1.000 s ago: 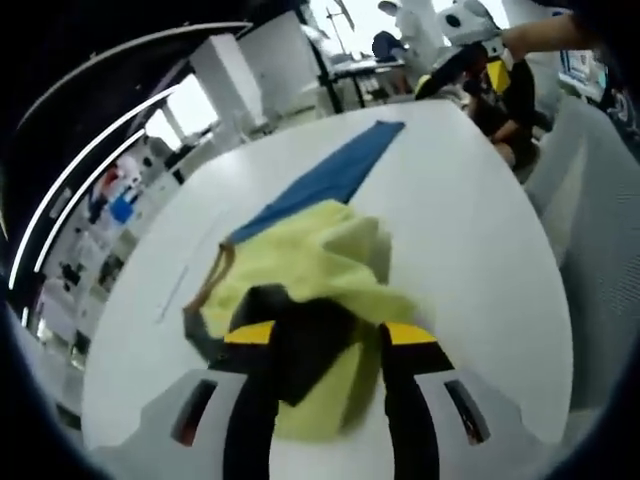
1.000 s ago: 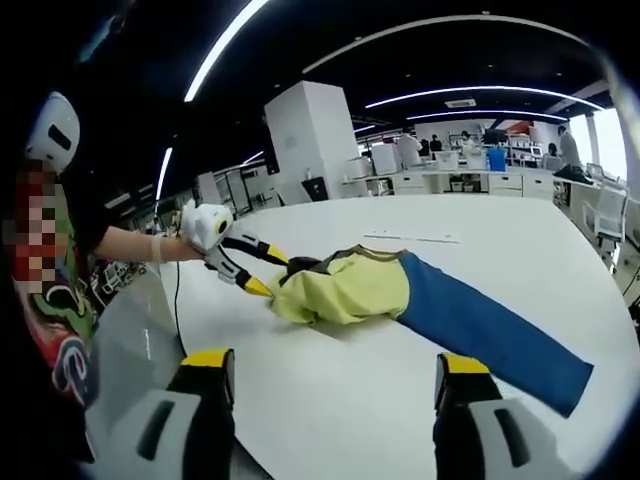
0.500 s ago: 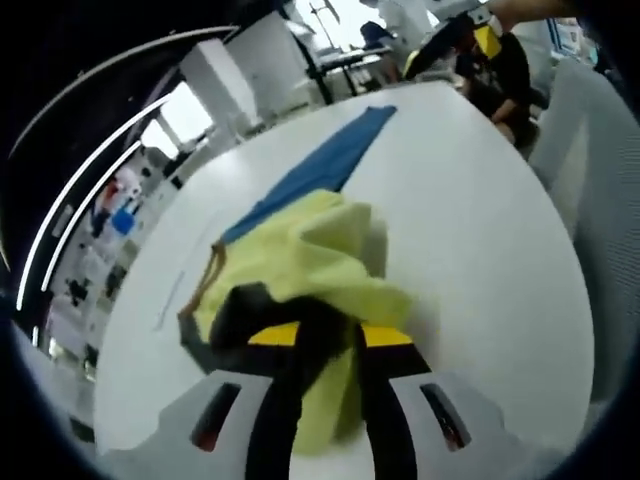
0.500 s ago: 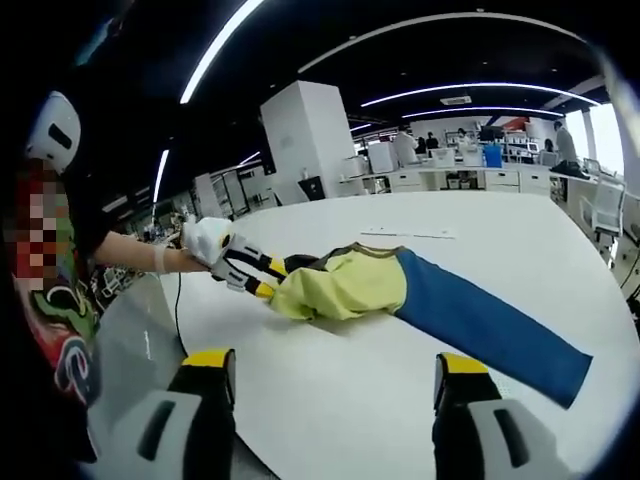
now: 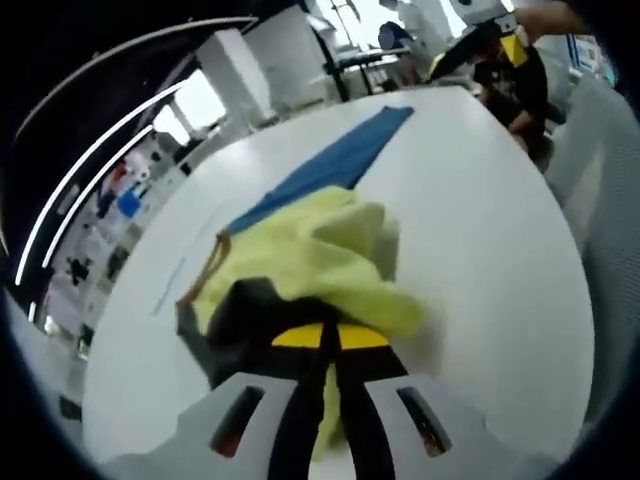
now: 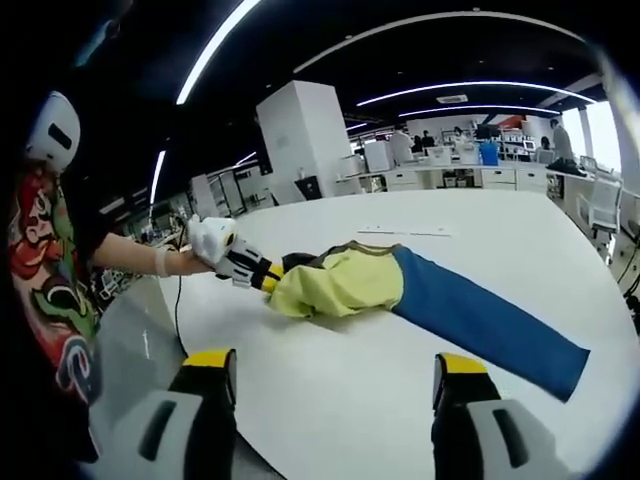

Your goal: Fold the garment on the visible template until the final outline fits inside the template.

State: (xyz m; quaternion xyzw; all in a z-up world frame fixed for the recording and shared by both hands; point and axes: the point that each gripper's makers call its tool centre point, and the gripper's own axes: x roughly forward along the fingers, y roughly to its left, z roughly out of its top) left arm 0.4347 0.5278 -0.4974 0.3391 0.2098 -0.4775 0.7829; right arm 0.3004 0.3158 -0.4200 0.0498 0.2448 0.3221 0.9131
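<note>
I see my left tool [image 5: 330,338] pressed together on the dark end of the yellow and blue garment [image 5: 300,250]. Its yellow tips nearly touch, with cloth pinched between them. In the right gripper view the left tool [image 6: 268,279] grips that same end, near the bench's [image 6: 400,400] left edge. The garment [image 6: 400,290] lies bunched up in the middle of the white bench. Its yellow part is crumpled, and its long blue part runs flat toward the far right edge. My right tool [image 6: 335,375] is spread wide and holds nothing. It hangs above the bench's near edge, well apart from the garment.
</note>
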